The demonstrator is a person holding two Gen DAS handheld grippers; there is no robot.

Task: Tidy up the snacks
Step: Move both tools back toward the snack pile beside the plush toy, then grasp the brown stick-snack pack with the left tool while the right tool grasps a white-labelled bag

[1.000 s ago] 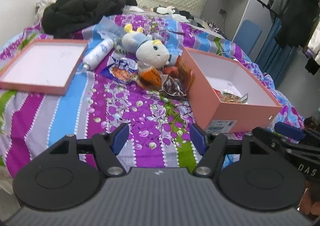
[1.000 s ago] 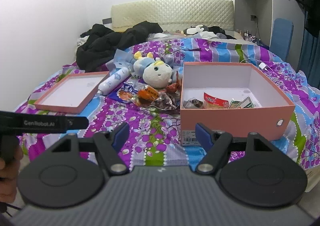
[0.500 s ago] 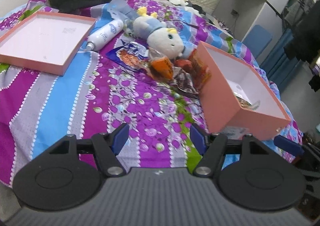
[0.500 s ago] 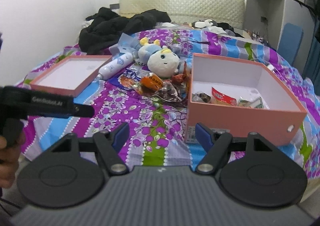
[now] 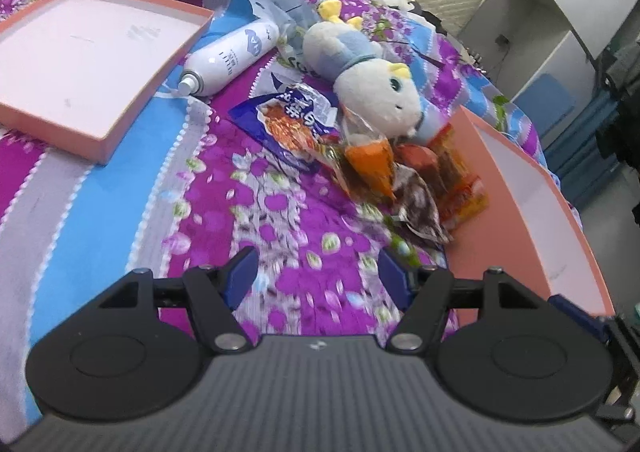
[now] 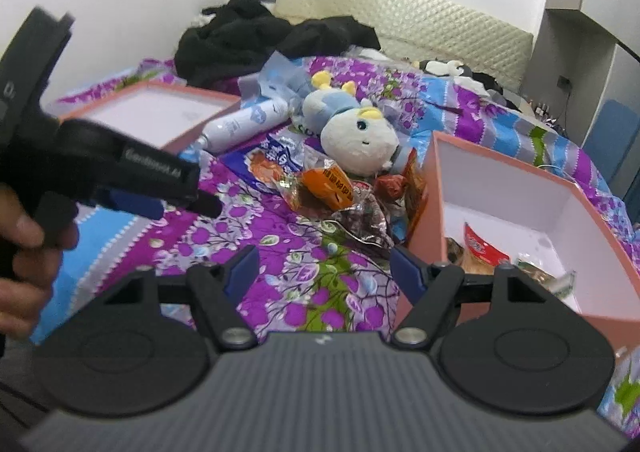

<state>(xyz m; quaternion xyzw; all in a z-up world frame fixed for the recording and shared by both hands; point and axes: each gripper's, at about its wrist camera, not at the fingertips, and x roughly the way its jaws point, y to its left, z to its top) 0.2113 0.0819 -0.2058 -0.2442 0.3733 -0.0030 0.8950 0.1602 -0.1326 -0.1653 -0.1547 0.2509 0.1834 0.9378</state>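
— Left tool (image 5: 318,272)?
— Spread wide, nothing between the blue fingertips (image 5: 241,269); hovering low over the purple flowered bedspread (image 5: 280,212), just short of the heap of crinkly snack packets (image 5: 372,168).

— And the right tool (image 6: 320,270)?
— Also released and bare-handed (fingers well apart), above the bedspread, near the corner of the open pink cardboard box (image 6: 516,188).

— Where exactly the snacks?
— Mostly in one pile on the bed: blue-and-white printed packet (image 5: 294,120), orange packet (image 5: 370,158), dark brown foil packet (image 5: 420,208), red-orange packet (image 5: 456,176) touching the box wall. Few more already inside the box, among them a red-and-white packet (image 6: 482,246).

— Around the pile?
— White-and-blue plush doll (image 5: 372,80) lying just behind; white spray can (image 5: 232,58) on its side beside the shallow pink box lid (image 5: 84,56); black clothes (image 6: 264,36) heaped near the headboard.
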